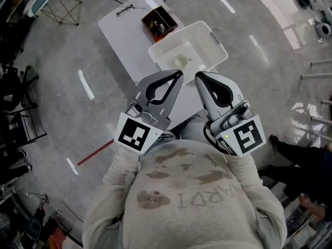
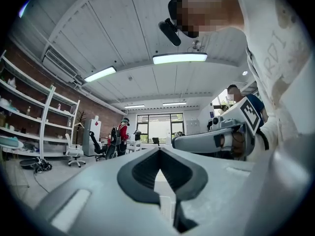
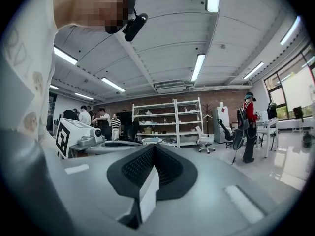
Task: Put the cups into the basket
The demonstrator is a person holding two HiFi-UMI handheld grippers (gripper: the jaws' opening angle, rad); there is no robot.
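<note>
A white slatted basket (image 1: 210,43) stands on the near end of a white table (image 1: 127,40), far below me. Inside it lies a pale cup (image 1: 181,61). My left gripper (image 1: 179,74) and right gripper (image 1: 198,75) are held side by side close to the person's chest, well above and short of the table. Both are shut with nothing between the jaws. The left gripper view shows its jaws (image 2: 158,150) closed and pointing across the room, not at the table. The right gripper (image 3: 154,146) points likewise. No cup shows in either gripper view.
A brown open box (image 1: 159,25) with small items sits on the table behind the basket, and a pair of glasses (image 1: 124,9) lies at the far end. Grey floor surrounds the table. White shelving (image 3: 167,122), office chairs and standing people (image 3: 248,127) fill the room.
</note>
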